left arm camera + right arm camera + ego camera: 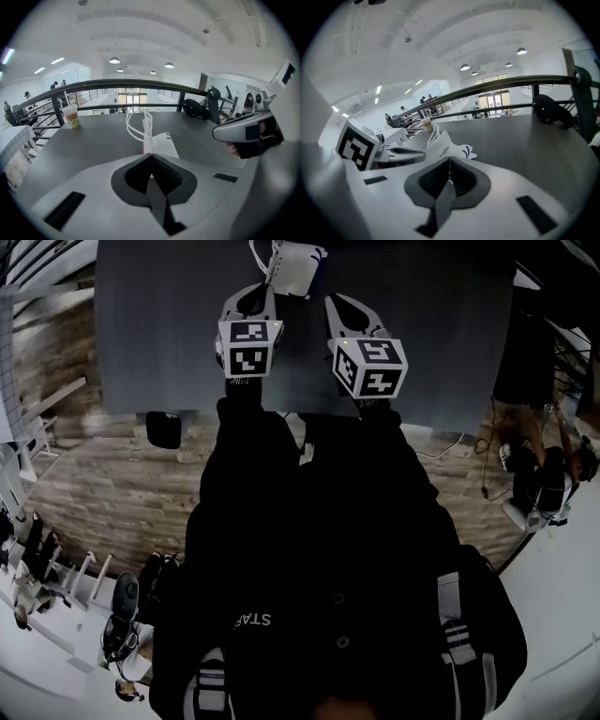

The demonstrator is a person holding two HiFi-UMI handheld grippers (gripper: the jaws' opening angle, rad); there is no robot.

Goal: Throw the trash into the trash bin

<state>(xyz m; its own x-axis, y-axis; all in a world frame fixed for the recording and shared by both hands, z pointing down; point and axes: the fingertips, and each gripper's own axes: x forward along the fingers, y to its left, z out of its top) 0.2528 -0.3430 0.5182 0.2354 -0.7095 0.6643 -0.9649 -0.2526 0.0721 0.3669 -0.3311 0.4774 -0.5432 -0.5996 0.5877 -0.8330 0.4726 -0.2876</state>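
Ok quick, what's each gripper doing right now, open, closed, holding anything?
Left gripper: closed on the edge of the white paper bag.
Right gripper: closed, apparently empty; the bag is just beyond its tips.

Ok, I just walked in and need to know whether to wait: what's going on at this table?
A person holds a gripper in each hand over a dark table. The left gripper is shut on the edge of a white paper bag, just below its handles. The right gripper is shut too, right against the bag; whether it pinches it I cannot tell. A drink cup stands at the table's far corner. No trash bin is in view.
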